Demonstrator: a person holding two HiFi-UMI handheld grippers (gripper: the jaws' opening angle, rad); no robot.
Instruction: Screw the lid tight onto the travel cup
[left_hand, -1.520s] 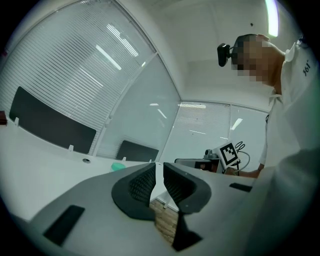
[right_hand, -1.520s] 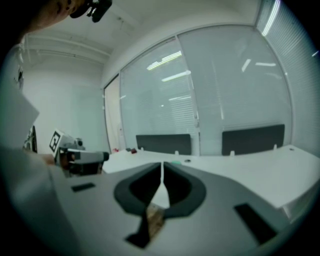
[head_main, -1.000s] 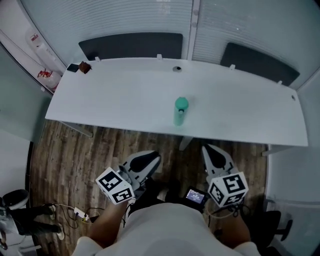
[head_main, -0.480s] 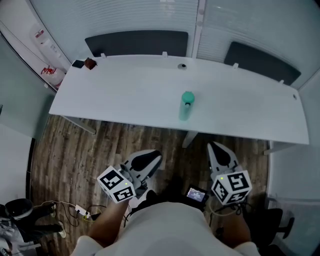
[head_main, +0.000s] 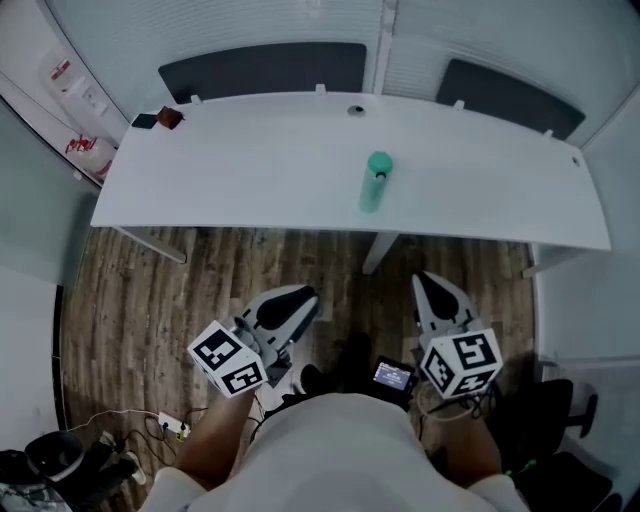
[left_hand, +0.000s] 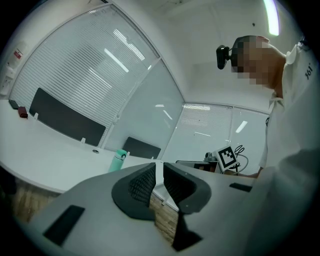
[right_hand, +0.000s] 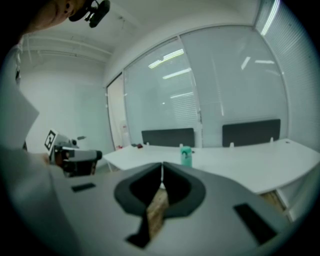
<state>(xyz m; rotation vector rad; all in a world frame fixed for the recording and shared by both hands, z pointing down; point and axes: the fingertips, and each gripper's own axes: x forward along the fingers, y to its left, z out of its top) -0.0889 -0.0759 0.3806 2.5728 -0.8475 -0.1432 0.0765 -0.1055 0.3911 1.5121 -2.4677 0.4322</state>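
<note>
A teal travel cup (head_main: 375, 182) with its lid on top stands upright near the front middle of the white table (head_main: 250, 170). The cup also shows small in the left gripper view (left_hand: 119, 161) and the right gripper view (right_hand: 186, 156). My left gripper (head_main: 300, 297) is held close to my body over the wooden floor, well short of the table, jaws shut and empty. My right gripper (head_main: 428, 285) hangs likewise on the right, shut with nothing between its fingers. Both point toward the table.
Two dark screens (head_main: 265, 68) stand behind the table's far edge. A small dark and a red object (head_main: 160, 119) lie at the table's far left corner. A cable grommet (head_main: 355, 110) sits at the back middle. A power strip (head_main: 172, 425) lies on the floor.
Both grippers and my view have shifted toward the table; the table and cup sit slightly higher in the head view. Both jaws stay shut.
</note>
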